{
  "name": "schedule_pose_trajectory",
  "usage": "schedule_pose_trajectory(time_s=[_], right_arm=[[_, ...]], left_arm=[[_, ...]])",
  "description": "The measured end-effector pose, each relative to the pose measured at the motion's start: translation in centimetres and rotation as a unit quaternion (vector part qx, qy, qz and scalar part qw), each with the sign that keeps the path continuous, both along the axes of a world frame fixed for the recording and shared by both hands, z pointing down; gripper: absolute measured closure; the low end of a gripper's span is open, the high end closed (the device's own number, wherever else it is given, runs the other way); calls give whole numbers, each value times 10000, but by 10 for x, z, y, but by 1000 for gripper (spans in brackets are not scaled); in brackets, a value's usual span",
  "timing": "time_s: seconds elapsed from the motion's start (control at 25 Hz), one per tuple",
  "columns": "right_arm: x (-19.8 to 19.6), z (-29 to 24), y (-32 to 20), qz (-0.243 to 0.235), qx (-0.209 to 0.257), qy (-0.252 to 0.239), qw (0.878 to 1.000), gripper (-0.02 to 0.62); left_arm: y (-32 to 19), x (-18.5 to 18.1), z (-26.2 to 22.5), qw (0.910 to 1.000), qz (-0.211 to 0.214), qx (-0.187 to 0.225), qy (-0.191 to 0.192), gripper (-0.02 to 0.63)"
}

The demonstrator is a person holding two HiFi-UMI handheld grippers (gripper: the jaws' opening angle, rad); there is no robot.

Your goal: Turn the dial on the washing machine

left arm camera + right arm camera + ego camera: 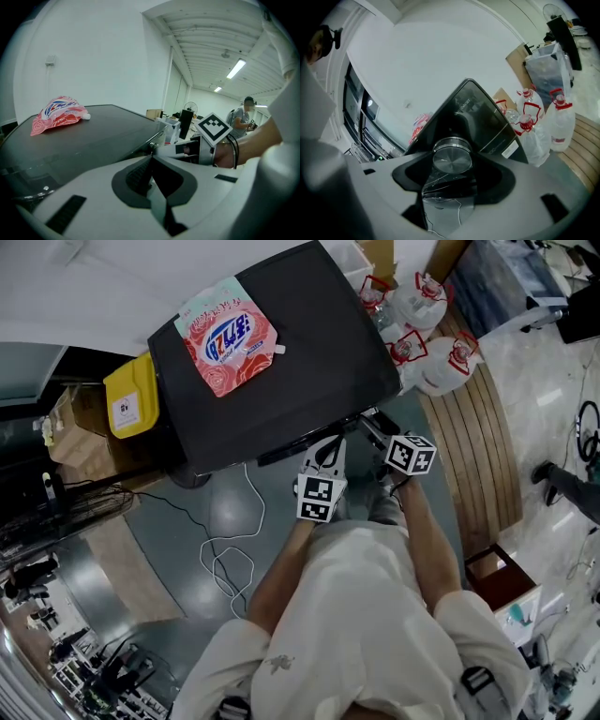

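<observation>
right gripper is clamped on the washing machine dial ready to twist, left gripper idles closed and empty

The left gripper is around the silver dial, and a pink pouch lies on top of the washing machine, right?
No: the right gripper is around the silver dial, as the right gripper view shows; the left gripper has its jaws together on nothing. The pink pouch does lie on the washing machine.
</observation>
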State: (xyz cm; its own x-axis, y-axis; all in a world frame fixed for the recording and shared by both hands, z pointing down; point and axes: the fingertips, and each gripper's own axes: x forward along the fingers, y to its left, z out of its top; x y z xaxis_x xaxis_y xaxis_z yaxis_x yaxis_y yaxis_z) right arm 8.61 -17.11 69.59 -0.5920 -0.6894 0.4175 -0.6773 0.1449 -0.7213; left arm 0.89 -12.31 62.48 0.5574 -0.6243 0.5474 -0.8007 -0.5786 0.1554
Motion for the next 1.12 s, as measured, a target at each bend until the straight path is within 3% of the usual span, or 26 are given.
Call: schedule_pose_trajectory(time_s=[0.52, 1.12], right_arm=[[2, 3, 0, 370, -230, -911, 9949, 319], [-3, -2, -1, 686, -435, -1833, 9797, 318]], left_arm=[[3, 0, 0, 10000, -69, -11, -28, 594], [5, 0, 2, 9999, -157, -29, -53, 594]])
